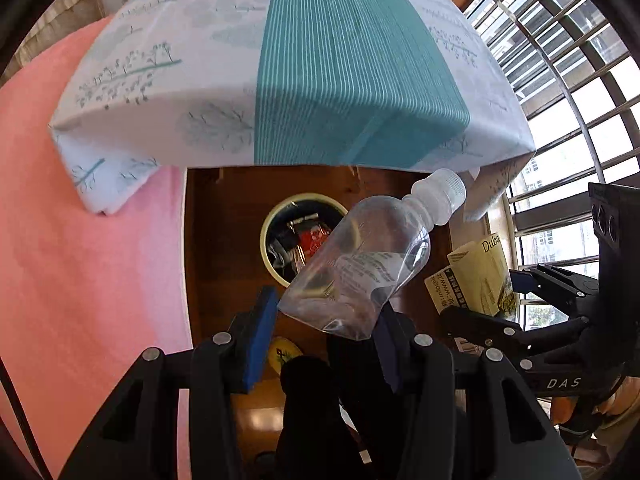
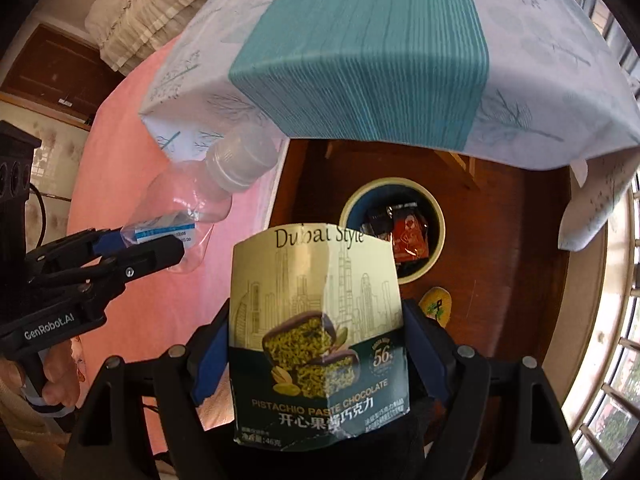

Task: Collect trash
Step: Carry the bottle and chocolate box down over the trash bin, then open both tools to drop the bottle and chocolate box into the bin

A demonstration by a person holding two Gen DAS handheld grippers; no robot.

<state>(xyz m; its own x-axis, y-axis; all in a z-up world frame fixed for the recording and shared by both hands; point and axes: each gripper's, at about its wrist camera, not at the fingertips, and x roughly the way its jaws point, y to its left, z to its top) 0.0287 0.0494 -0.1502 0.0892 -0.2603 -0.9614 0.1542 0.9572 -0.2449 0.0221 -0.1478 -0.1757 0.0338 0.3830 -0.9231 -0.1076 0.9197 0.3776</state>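
My left gripper (image 1: pixel 326 332) is shut on the base of a clear plastic bottle (image 1: pixel 360 264) with a white cap, which sticks up to the right. My right gripper (image 2: pixel 316 352) is shut on a flattened green and gold pistachio chocolate box (image 2: pixel 316 320), held between its blue pads. Both hang above a round cream-rimmed trash bin (image 1: pixel 265 236) (image 2: pixel 392 183) on the dark wooden floor, with red and black wrappers (image 2: pixel 408 236) inside. In the right wrist view the left gripper (image 2: pixel 148 246) and bottle (image 2: pixel 192 204) are at the left. The left wrist view has the right gripper (image 1: pixel 496 296) and box (image 1: pixel 476 276) at the right.
A table under a white and teal cloth (image 1: pixel 280 60) (image 2: pixel 360 40) overhangs the floor just beyond the bin. A pink bedspread (image 1: pixel 80 240) fills the left side. A window with a grille (image 1: pixel 580 120) stands at the right. A small yellow object (image 2: pixel 436 304) lies on the floor near the bin.
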